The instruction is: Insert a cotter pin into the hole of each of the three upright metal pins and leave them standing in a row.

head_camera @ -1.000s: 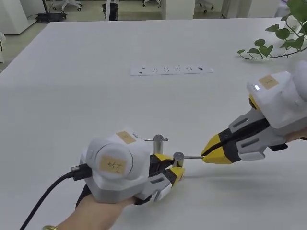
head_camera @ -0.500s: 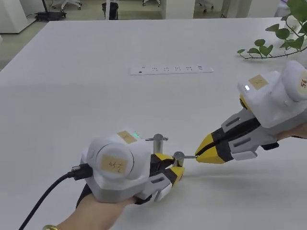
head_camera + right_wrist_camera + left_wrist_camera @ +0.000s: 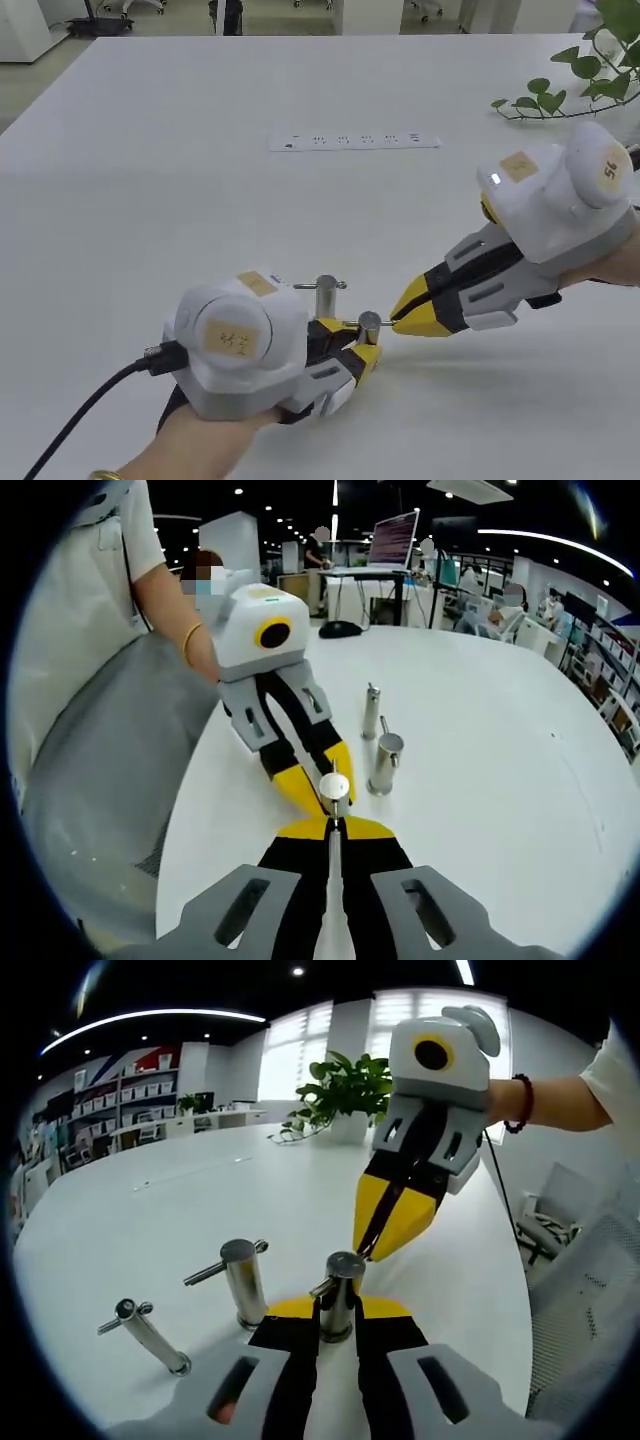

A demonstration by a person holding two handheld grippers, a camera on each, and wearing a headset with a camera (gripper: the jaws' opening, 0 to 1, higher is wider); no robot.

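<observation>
L gripper [image 3: 355, 341] fingers clamped on 3rd metal pin [image 3: 342, 1295], lower centre of frame, upright on tabletop [image 3: 200, 180]. R gripper [image 3: 398, 322] fingers pinch cotter pin [image 3: 333, 852], tip at pin's hole. Cotter prob. thin, light, bendy: hold near loop end, push straight.

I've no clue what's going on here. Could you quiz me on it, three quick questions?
1. True or false: the left gripper is shut on an upright metal pin.
2. How many free pins stand apart from both grippers on the table? A one, B two, C four.
3. Fill in: the right gripper pinches a thin ____.
Key: 1 true; 2 B; 3 cotter pin.
</observation>
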